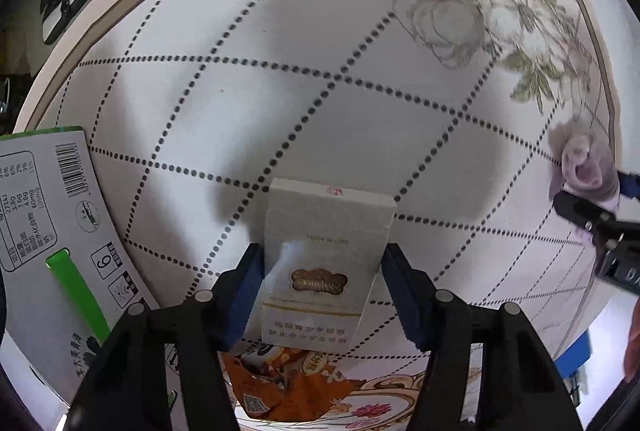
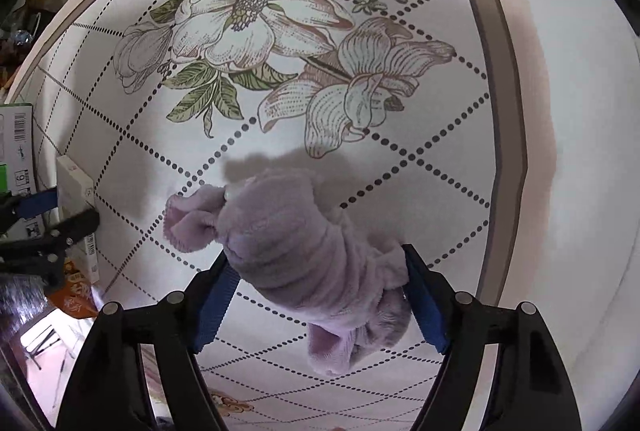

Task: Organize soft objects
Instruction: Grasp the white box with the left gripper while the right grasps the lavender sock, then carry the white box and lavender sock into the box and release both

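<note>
In the left wrist view, the pack is being clamped by the left gripper at its two long sides, both blue pads pressed against it, above the tablecloth. An orange wrapper is lying just beneath the pack and a carton is lying near, at the left. The pack is being held at its lower half only, so it could be tipped or let slip if the hand is swung fast, and its thin card could be crushed if squeezed harder. In the right wrist view, the sock, a lilac fleecy bundle, is being gripped by the right gripper, its pads sunk into the pile. A loose cuff is hanging out to the left and another fold is drooping below, so the bundle could be unrolled or dragged across the cloth. The two grippers are being worked near each other, so a collision is being risked.
</note>
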Demonstrator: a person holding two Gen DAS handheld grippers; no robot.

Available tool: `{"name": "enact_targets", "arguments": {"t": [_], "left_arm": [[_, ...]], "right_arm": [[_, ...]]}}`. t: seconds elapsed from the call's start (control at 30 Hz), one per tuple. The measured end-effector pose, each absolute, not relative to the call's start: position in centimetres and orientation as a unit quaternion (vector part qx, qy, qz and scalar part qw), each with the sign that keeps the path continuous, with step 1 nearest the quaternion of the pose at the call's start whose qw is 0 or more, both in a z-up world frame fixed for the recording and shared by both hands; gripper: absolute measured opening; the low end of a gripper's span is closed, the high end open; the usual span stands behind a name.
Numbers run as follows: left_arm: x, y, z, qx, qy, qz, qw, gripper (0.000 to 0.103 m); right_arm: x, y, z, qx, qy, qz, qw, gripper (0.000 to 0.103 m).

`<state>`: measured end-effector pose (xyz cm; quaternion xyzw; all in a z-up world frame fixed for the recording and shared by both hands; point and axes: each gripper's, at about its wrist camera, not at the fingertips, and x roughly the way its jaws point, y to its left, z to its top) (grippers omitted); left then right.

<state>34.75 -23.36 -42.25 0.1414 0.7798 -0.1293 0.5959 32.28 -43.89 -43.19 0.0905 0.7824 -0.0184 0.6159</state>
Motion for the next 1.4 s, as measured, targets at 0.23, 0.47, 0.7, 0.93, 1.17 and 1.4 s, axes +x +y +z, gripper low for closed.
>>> {"name": "enact_targets", "arguments": {"t": [0.23,0.47,0.7,0.93,1.17,1.4], "left_arm": [[33.9,-23.6,-42.0,0.129,0.774,-0.122,0.608,0.056],[34.2,-20.5,-41.1,0.097,0.769,-0.108,0.623,0.055],[34.6,-18.7,-40.1,0.070,0.764,-0.107,0.632,0.055],[34.9,-18.4,-37.9,0.056,0.758,-0.125,0.638,0.055],[35.1,-16.7,-40.3,0.042,0.787,-0.140,0.600,0.062],[33.7,-16.6,-41.2,0.109,0.781,-0.139,0.599,0.062]], "right_arm": [[31.8,-44.6,-43.0,0.072,0.782,-0.030,0.619,0.080],[31.2,-43.0,-41.9,0.040,0.765,-0.040,0.642,0.053],[30.5,-40.9,-40.7,0.060,0.759,-0.047,0.647,0.039],[29.9,-41.5,-38.8,0.073,0.749,-0.039,0.658,0.039],[28.9,-39.3,-39.2,0.069,0.752,-0.035,0.654,0.039],[28.1,-39.9,-38.4,0.086,0.752,-0.040,0.652,0.039]]}}
